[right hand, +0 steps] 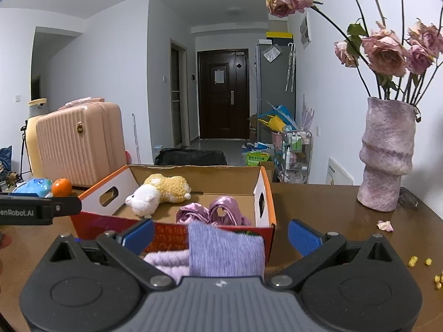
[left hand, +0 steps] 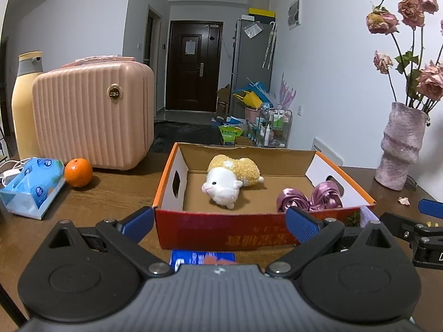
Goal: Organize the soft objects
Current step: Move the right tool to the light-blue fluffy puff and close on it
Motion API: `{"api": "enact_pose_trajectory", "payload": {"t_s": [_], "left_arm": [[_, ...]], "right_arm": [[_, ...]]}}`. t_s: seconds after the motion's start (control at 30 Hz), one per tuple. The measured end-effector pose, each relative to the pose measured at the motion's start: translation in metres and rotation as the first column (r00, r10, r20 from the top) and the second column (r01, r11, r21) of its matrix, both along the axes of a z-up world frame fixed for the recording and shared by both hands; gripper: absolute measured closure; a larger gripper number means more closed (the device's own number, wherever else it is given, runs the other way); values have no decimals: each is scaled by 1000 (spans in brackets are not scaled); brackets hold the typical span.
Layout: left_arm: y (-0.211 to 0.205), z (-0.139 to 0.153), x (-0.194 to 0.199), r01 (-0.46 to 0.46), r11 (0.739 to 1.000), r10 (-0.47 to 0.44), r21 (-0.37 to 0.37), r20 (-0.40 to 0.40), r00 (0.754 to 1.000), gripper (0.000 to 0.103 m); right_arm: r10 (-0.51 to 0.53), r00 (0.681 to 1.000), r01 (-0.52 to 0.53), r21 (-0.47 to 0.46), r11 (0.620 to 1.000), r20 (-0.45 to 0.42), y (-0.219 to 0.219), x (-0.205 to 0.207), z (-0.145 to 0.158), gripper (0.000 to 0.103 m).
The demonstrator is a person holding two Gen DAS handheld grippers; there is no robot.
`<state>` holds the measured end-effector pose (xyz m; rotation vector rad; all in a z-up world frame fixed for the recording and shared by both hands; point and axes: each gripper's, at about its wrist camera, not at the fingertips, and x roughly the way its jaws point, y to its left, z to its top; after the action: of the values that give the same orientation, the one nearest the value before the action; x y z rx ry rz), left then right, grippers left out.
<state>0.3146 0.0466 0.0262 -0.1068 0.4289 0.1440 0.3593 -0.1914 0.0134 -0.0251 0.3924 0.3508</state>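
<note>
A folded lilac knit cloth (right hand: 225, 251) lay nearest the lens, on the counter (right hand: 326, 207) between the spread blue pads of the right tool (right hand: 221, 233), which stood open and gripped nothing. The cloth rested against the red front wall of an open cardboard box (right hand: 265, 193). Inside the box, a white-and-yellow plush sheep (left hand: 229, 179) lay on its side toward the back, with a shiny pink satin piece (left hand: 313, 195) in the near right corner. The left tool (left hand: 221, 221) also stood open and empty, just in front of the box, a small blue packet (left hand: 202, 258) below it on the counter. To the left sat an orange (left hand: 78, 172), a blue tissue pack (left hand: 31, 186) and a pink ribbed case (left hand: 94, 113). A mauve vase (right hand: 386, 155) of dried roses stood to the right.
</note>
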Motion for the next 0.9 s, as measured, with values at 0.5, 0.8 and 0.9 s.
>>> {"api": "enact_pose_trajectory", "payload": {"t_s": [0.5, 0.8, 0.9], "left_arm": [[-9, -8, -54, 35, 999, -35, 0, -24, 999, 0], [-7, -15, -87, 61, 998, -61, -5, -41, 997, 0], [-5, -17, -98, 66, 998, -66, -10, -46, 997, 0]], "right_arm": [[3, 1000, -3, -13, 1000, 6, -9, -49, -5, 0], [2, 1000, -2, -16, 1000, -27, -15, -84, -14, 0], [-1, 999, 1, -8, 1000, -40, -18, -95, -17, 0]]}}
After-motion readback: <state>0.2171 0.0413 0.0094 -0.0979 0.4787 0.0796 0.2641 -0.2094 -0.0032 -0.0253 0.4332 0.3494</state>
